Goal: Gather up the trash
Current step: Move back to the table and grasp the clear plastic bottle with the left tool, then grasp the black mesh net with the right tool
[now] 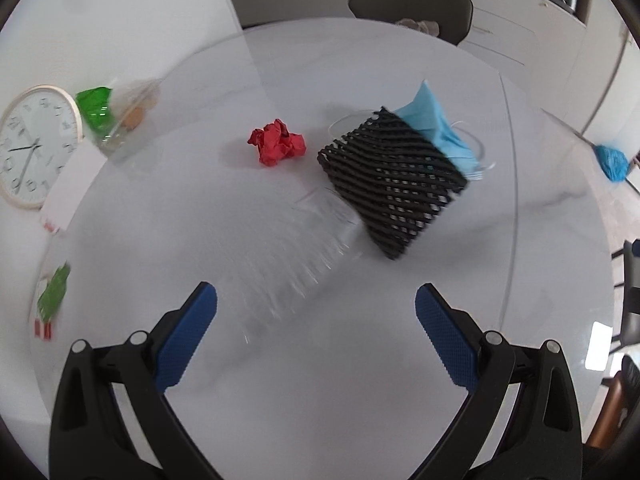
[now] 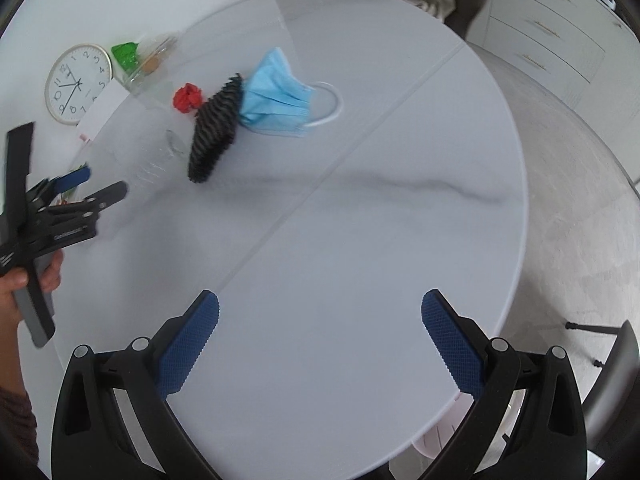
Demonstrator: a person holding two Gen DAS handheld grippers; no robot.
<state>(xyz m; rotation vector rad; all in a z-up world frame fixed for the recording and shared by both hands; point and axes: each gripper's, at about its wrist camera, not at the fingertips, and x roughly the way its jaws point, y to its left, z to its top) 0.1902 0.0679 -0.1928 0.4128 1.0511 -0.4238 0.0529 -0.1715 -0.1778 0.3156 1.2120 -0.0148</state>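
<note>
the step in hand looks like the approach to a first pickup: both grippers are empty and nothing of the trash seems collected yet. the left gripper [image 1: 316, 304] has its jaws spread wide and points at a clear crinkled plastic piece [image 1: 288, 252], perhaps a flattened bottle or wrapper, which lies on the white round counter [image 1: 360, 360] just beyond its fingertips. the blur makes its exact kind hard to tell. the right gripper [image 2: 320, 312] is also wide apart, hovering over bare counter on the near right, well apart from any trash.

the rest of the trash sits further in: a black mesh foam sleeve [image 1: 394, 182] lying partly over a blue face mask [image 1: 434, 130], touching it, and a red crumpled paper ball [image 1: 278, 142] just to the left of the sleeve. at the far left edge a clear container [image 1: 128, 120] with something green inside stands beside a wall clock [image 1: 34, 146] lying flat.

i judge the next move calls for the left gripper to go lower and forward so the jaws straddle the clear plastic, then close. thin, slippery film may slide or crumple away. the mesh sleeve lies just beside its far end and could be nudged. no bin can be clearly made out in either view.
</note>
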